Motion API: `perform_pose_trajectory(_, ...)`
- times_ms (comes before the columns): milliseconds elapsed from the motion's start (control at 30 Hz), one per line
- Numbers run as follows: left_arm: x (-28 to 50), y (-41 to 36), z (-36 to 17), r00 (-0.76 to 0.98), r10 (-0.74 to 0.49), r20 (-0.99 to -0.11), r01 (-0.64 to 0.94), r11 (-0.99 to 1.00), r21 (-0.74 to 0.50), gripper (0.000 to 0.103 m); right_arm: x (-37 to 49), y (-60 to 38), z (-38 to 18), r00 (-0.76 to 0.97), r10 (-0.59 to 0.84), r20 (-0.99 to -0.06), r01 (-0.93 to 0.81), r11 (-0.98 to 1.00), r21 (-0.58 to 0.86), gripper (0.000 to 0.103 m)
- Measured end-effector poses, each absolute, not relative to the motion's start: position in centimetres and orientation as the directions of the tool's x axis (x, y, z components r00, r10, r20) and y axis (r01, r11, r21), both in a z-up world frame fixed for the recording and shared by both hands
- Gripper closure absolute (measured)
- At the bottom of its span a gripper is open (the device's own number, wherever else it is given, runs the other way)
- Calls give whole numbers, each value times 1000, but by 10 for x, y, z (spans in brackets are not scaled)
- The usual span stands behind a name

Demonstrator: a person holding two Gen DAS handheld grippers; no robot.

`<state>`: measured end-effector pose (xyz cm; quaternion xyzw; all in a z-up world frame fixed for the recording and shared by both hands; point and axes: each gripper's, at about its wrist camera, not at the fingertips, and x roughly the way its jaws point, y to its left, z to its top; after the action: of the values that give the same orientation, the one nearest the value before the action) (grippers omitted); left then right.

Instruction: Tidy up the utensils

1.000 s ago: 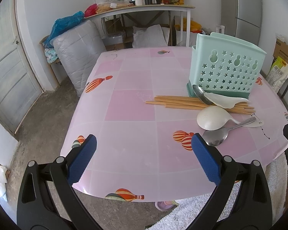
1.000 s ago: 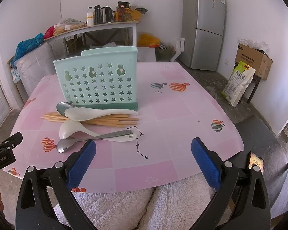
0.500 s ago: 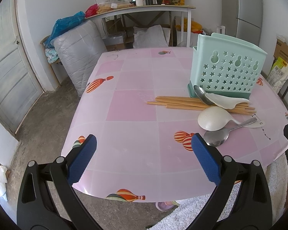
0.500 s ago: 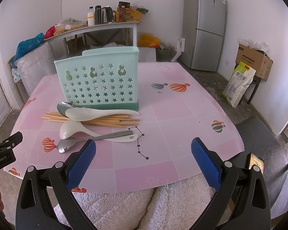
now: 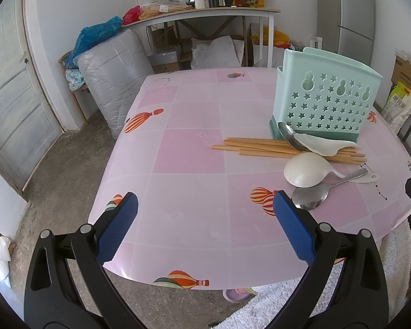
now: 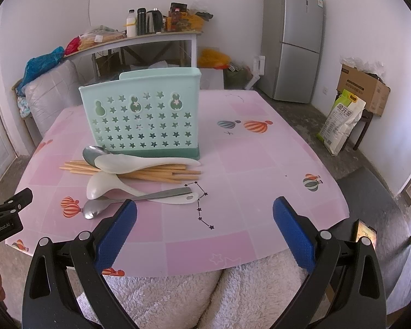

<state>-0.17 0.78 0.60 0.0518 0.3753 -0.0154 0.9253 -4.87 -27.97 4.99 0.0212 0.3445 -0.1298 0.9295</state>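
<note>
A mint-green utensil holder with star holes stands upright on the pink table. In front of it lie several wooden chopsticks, two white plastic spoons and two metal spoons. My left gripper is open and empty over the table's near edge, left of the pile. My right gripper is open and empty, nearer than the pile.
A white fluffy cloth lies at the table's near edge. A side table with bottles, a grey bundle, a fridge, a cardboard box and a bag stand around the room. A door is left.
Both views have shifted very slightly; the utensils and holder have not moved. Both grippers stay open.
</note>
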Motion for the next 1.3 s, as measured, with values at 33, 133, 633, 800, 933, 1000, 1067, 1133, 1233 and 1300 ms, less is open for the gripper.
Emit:
perform_pose_trajectory(33,-2,7,6,717,9,-697,68,994,83,8,-49,-280,49,729,-226,-646,256,965,-49,6)
perform_pose_trajectory(133,-2,8,6,717,9,-697,69,994,85,9,-49,-279,50,729,-227,-645,255,965,-51,6)
perform_pose_trajectory(633,3,13,5,708,2,-706,73,994,77,9,-49,-277,51,731,-229,-643,255,965,-54,6)
perform_pose_trajectory(800,7,8,1,704,-30,-710,116,991,73,8,-49,-277,51,729,-229,-645,255,965,-55,6)
perform_pose_trajectory(933,10,4,-2,684,-126,-719,197,980,16,8,-46,-277,50,722,-226,-654,251,966,-58,6)
perform_pose_trajectory(1000,12,3,-4,670,-189,-718,239,970,-32,8,-43,-278,44,718,-225,-658,248,967,-59,6)
perform_pose_trajectory(1067,13,3,-6,648,-259,-716,279,956,-93,8,-41,-277,41,714,-223,-664,244,968,-63,6)
perform_pose_trajectory(1133,17,4,-11,614,-321,-721,307,939,-157,8,-38,-277,38,708,-220,-671,242,968,-63,6)
perform_pose_trajectory(1233,22,1,-17,588,-371,-719,333,921,-203,8,-36,-276,33,702,-223,-677,240,968,-70,6)
perform_pose_trajectory(1300,24,-4,-21,576,-385,-721,354,913,-204,8,-34,-276,29,697,-225,-681,241,968,-73,6)
